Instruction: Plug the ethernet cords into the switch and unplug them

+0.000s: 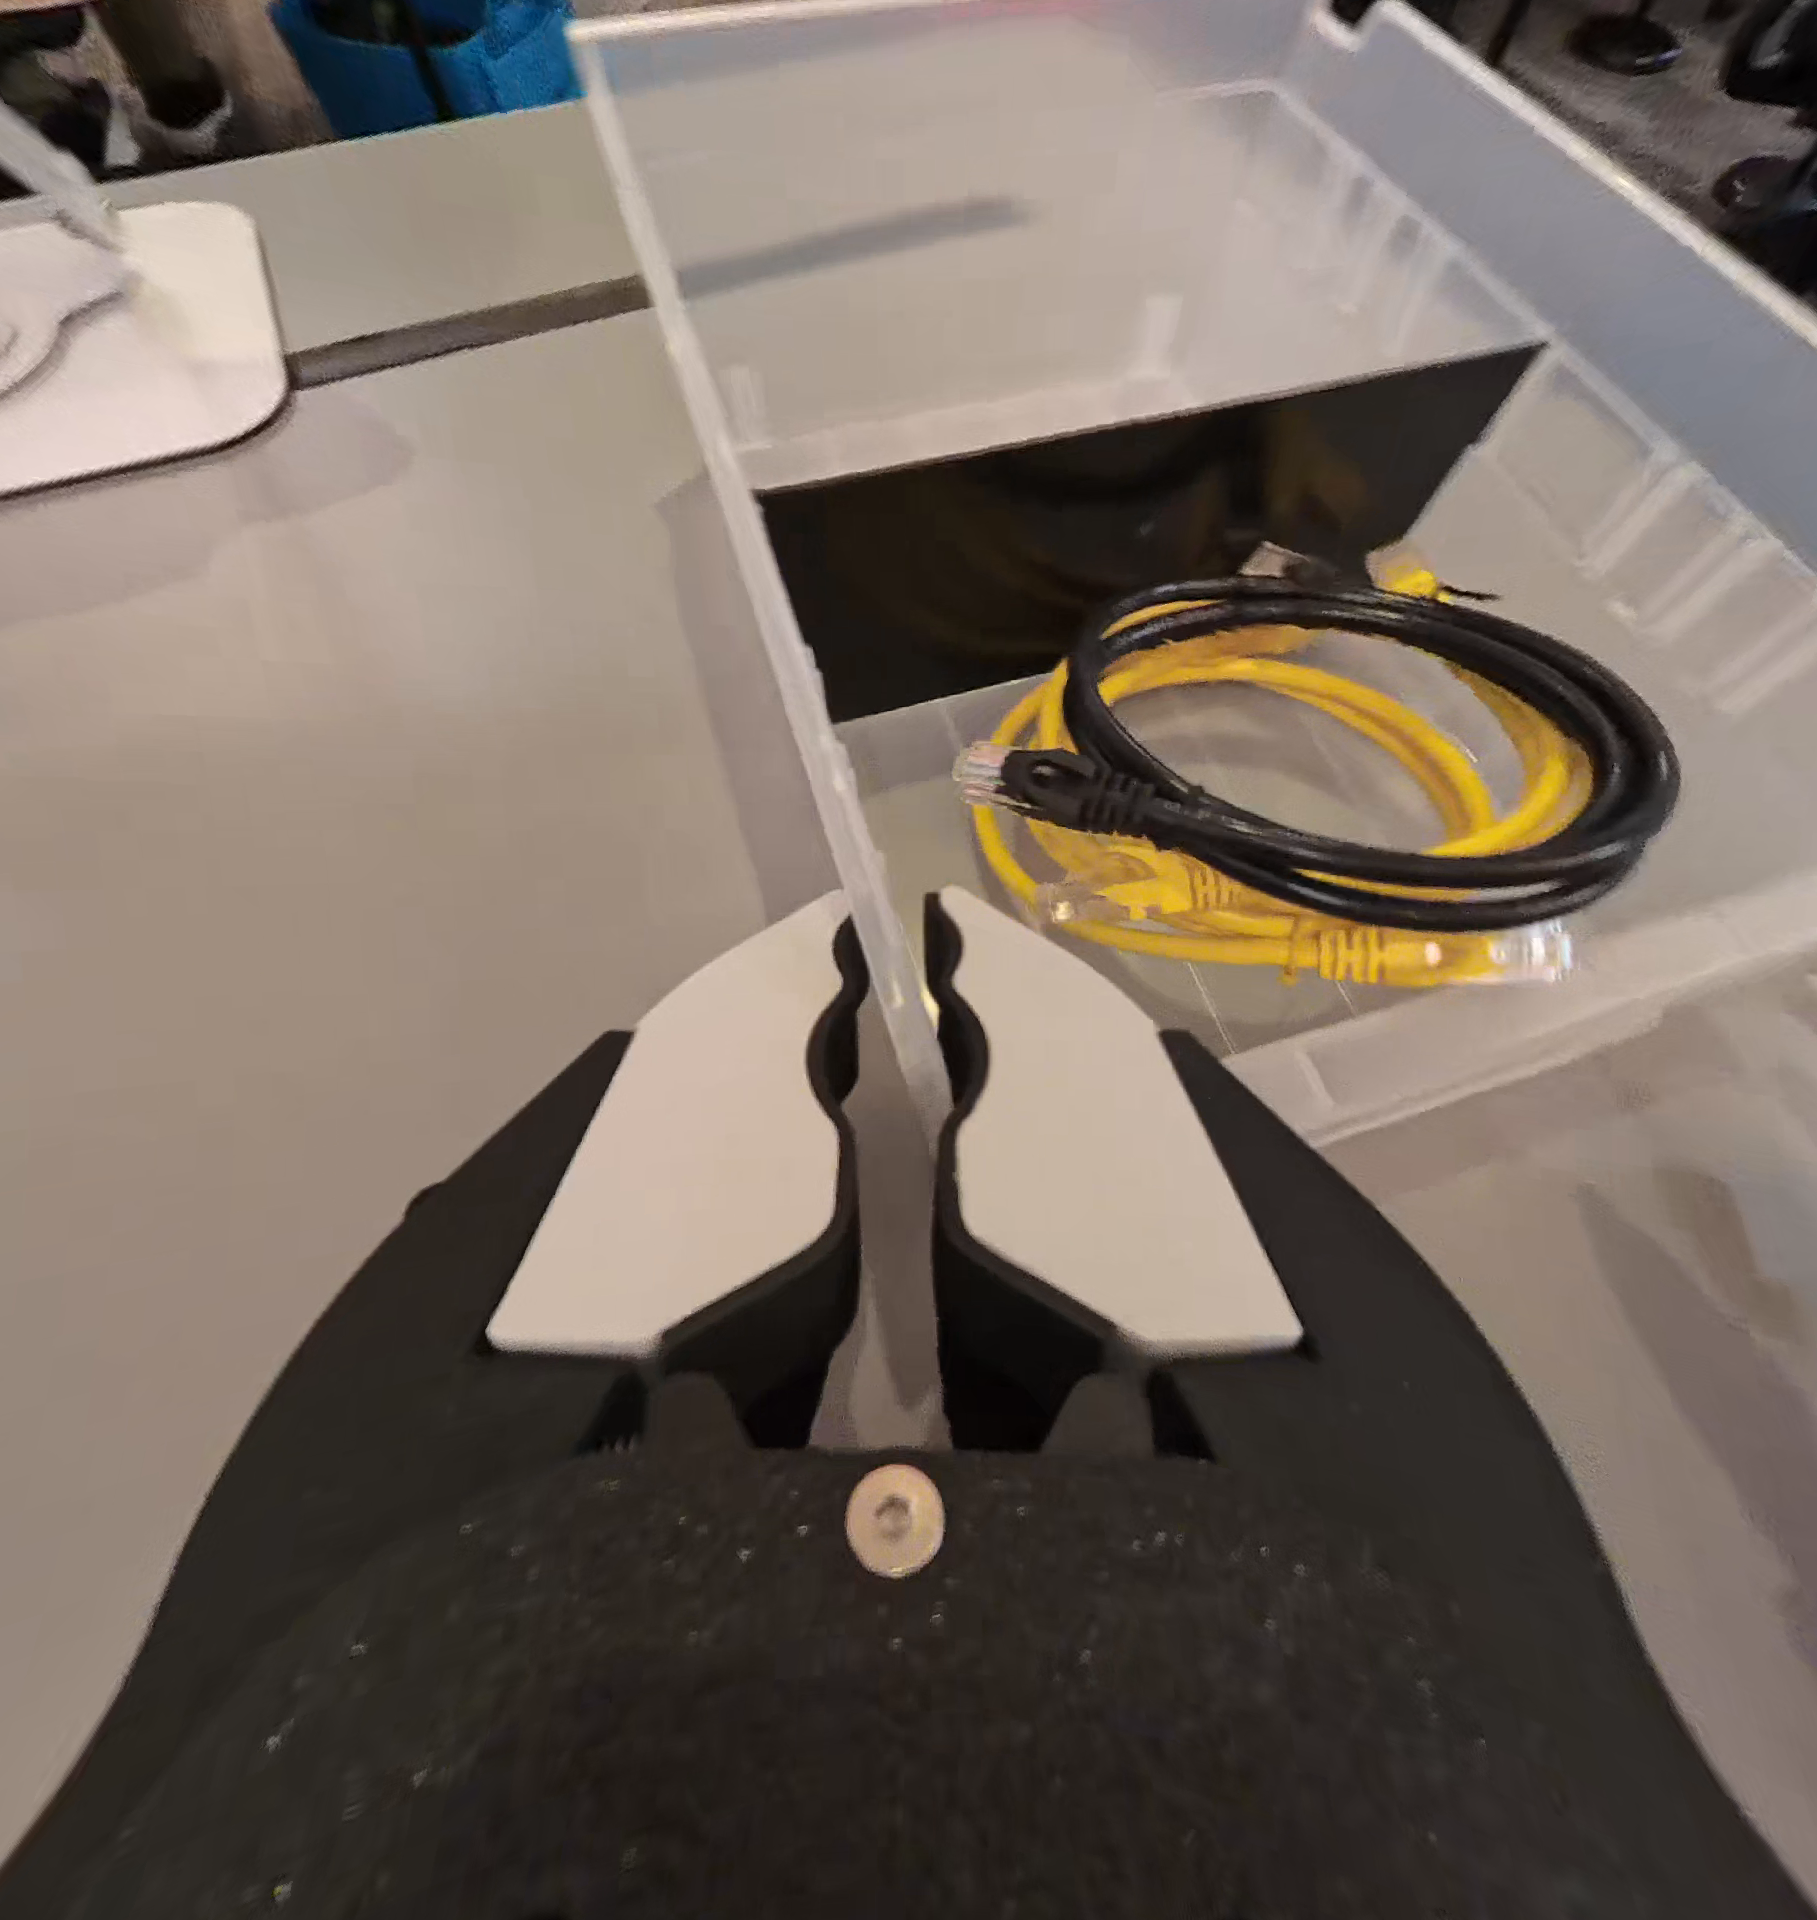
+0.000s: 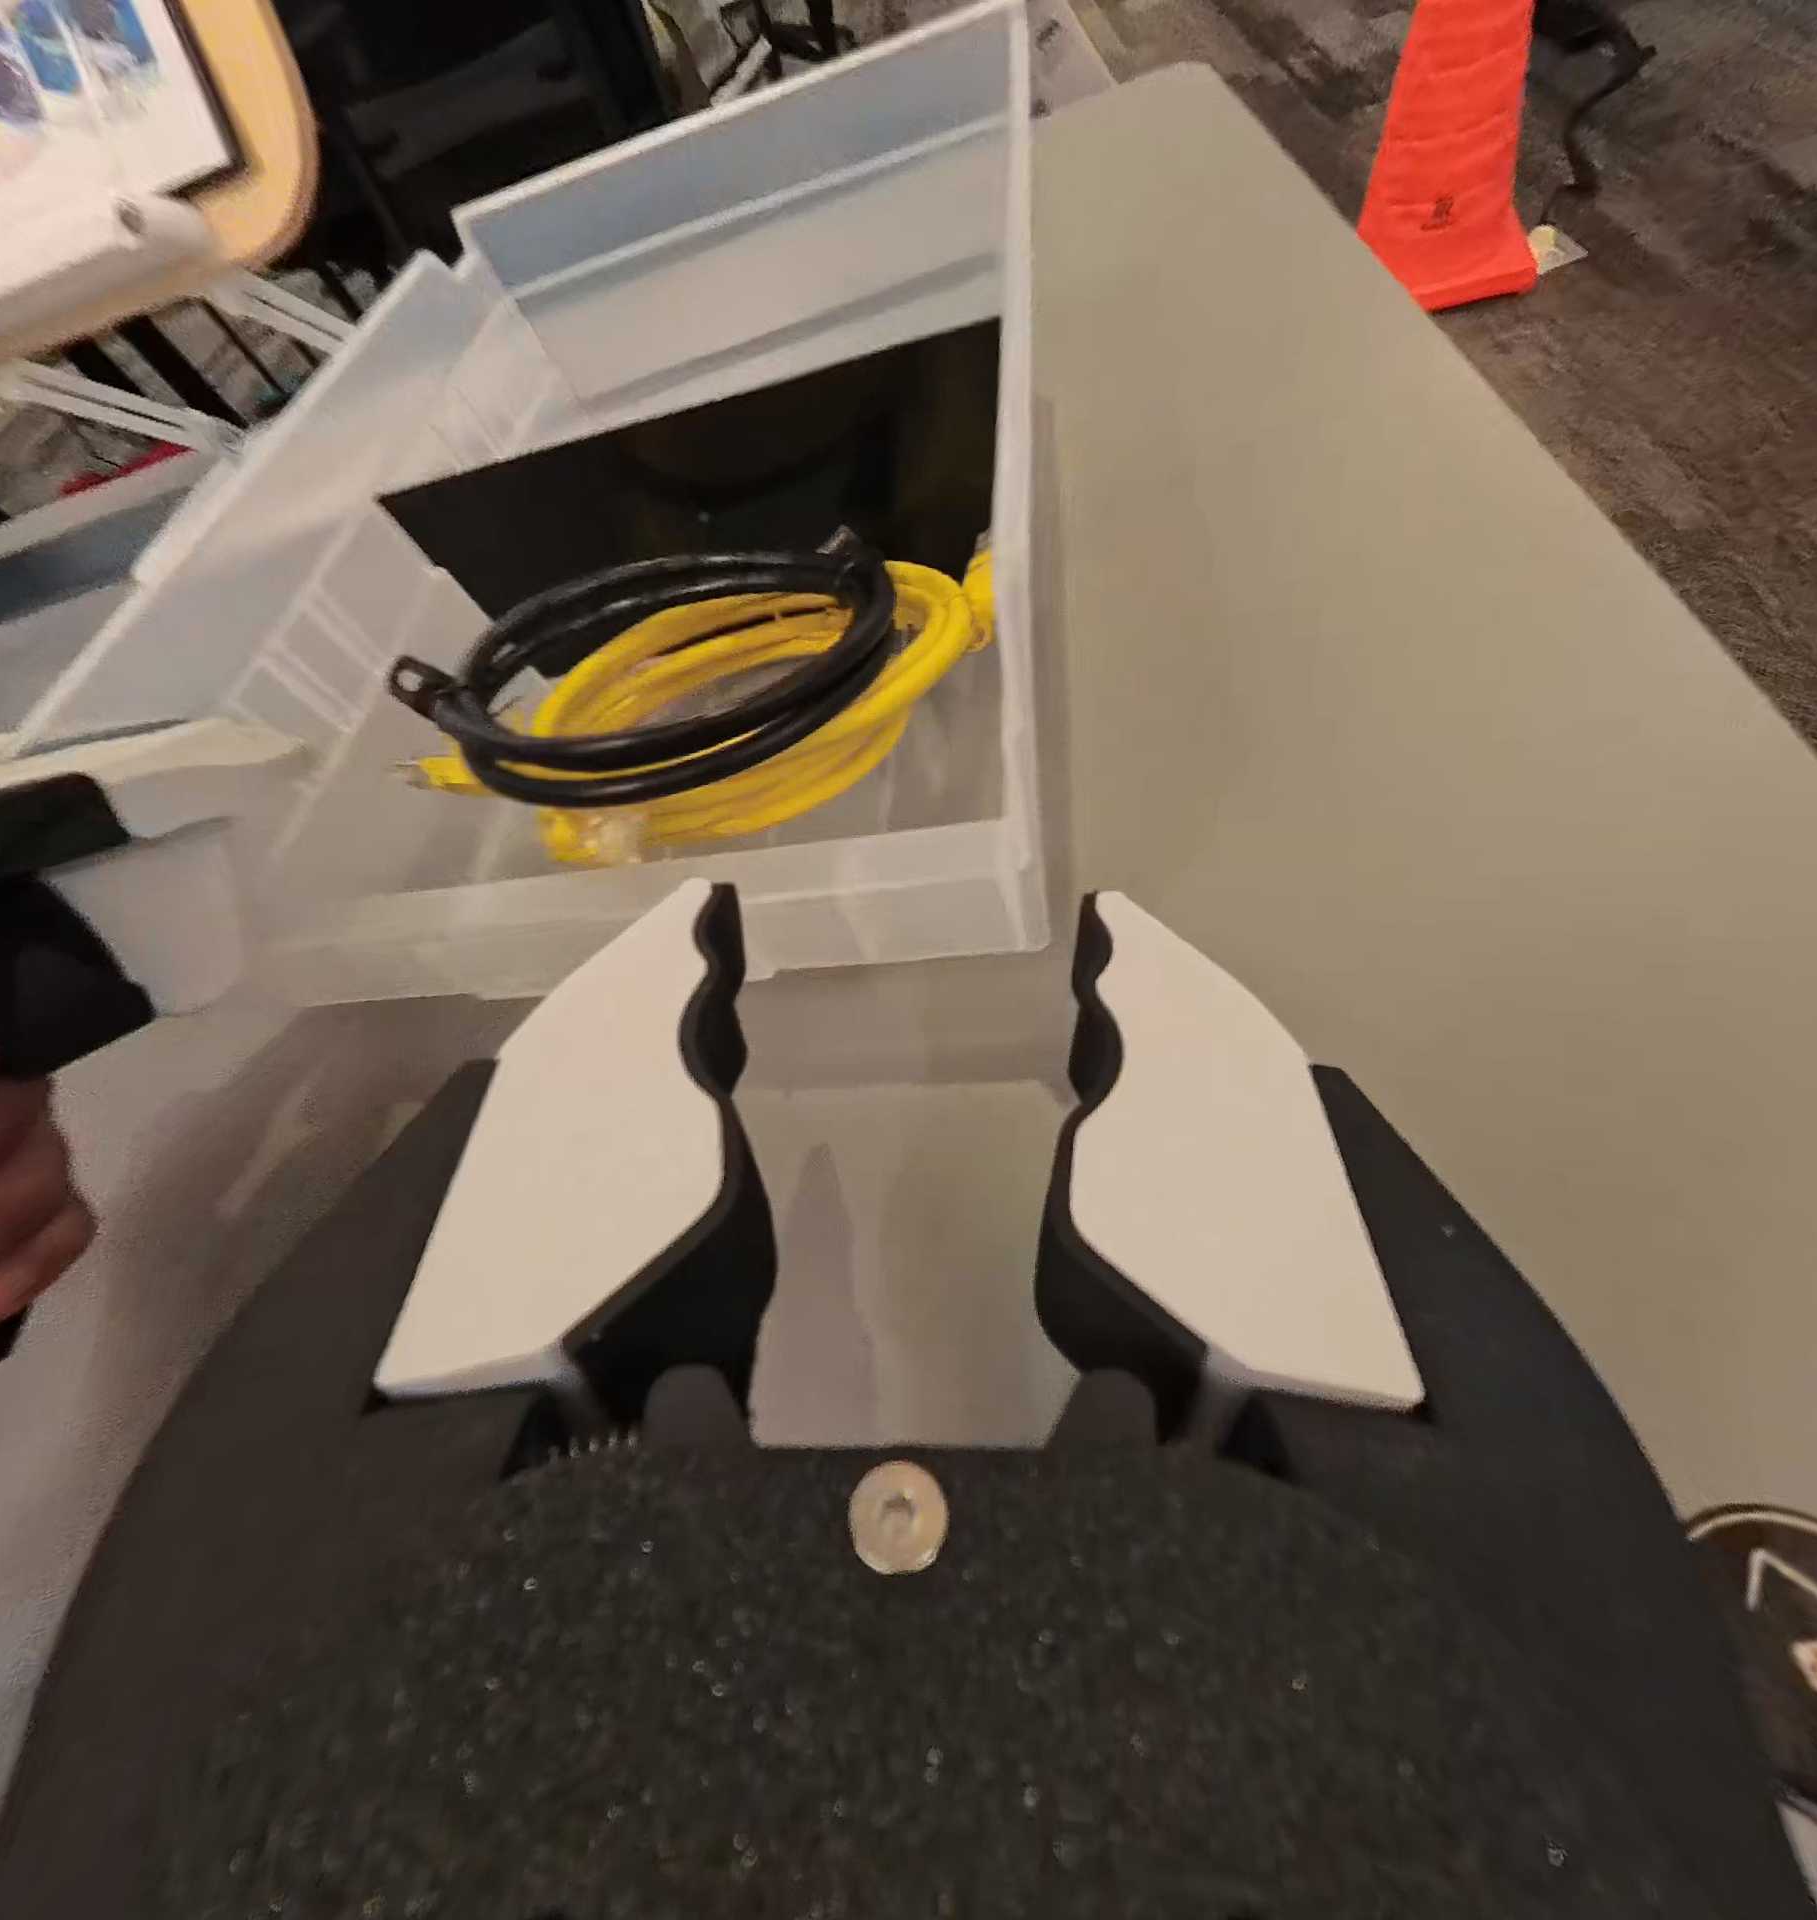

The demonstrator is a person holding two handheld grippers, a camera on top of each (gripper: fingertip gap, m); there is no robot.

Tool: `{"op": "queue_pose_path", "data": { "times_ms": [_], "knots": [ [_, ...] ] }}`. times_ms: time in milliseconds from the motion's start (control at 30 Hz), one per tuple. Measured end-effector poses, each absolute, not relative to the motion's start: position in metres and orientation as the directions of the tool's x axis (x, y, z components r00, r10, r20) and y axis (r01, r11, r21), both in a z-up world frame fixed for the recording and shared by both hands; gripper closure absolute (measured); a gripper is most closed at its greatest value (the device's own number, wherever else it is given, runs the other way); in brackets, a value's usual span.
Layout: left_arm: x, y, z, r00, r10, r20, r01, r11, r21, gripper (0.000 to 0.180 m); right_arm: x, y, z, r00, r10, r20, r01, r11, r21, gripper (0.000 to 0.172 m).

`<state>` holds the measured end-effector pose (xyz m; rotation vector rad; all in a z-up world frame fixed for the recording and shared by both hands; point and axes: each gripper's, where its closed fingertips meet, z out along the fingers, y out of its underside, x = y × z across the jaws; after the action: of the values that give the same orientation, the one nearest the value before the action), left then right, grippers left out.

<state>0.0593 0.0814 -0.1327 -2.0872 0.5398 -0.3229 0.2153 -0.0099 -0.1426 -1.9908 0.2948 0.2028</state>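
Observation:
A clear plastic bin (image 1: 779, 582) stands on the grey table. In it lie a coiled black ethernet cord (image 1: 1403, 862) on top of coiled yellow cords (image 1: 1195, 935), with a glossy black slab (image 1: 1091, 520) behind them. My left gripper (image 1: 888, 914) is shut on the bin's left wall, which runs between its pads. It also shows at the left of the right wrist view (image 2: 260, 743), on the bin's wall. My right gripper (image 2: 909, 904) is open and empty, just short of the bin's near wall (image 2: 883, 894). The black cord (image 2: 675, 748) and yellow cords (image 2: 779, 800) lie beyond it.
A white stand base (image 1: 104, 343) sits on the table at the far left. A person's hand (image 2: 0, 1195) holds the left gripper. An orange cone (image 2: 1455, 156) stands on the floor past the table's right edge. A round dark object (image 2: 1797, 1662) lies near right.

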Motion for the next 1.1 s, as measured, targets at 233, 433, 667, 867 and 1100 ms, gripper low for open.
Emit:
{"op": "queue_pose_path", "data": {
  "times_ms": [233, 433, 667, 867, 1100],
  "knots": [
    [0.030, 0.064, -0.132, 0.884, -0.465, 0.044, -0.218, -0.494, -0.842, 0.176, 0.186, 0.002, -0.142, 0.972, -0.097, -0.216, -0.237, -0.404, -0.884, 0.103],
    [0.008, 0.060, -0.130, 0.897, -0.440, 0.043, -0.202, -0.494, -0.846, 0.177, 0.181, 0.000, -0.143, 0.967, -0.128, -0.219, -0.254, -0.463, -0.849, 0.149],
    [-0.072, 0.067, -0.090, 0.939, -0.344, -0.025, -0.179, -0.425, -0.888, 0.176, 0.118, 0.022, -0.124, 0.991, -0.067, -0.117, -0.134, -0.494, -0.859, 0.169],
    [-0.196, 0.076, -0.065, 0.980, -0.199, -0.032, -0.115, -0.424, -0.898, 0.177, -0.001, 0.057, -0.097, 0.992, 0.091, -0.089, -0.036, -0.472, -0.881, 0.168],
    [-0.275, 0.088, -0.099, 0.986, -0.160, 0.036, -0.048, -0.494, -0.868, 0.176, -0.088, 0.072, -0.132, 0.984, 0.173, -0.040, 0.066, -0.568, -0.821, 0.168]
  ]
}}
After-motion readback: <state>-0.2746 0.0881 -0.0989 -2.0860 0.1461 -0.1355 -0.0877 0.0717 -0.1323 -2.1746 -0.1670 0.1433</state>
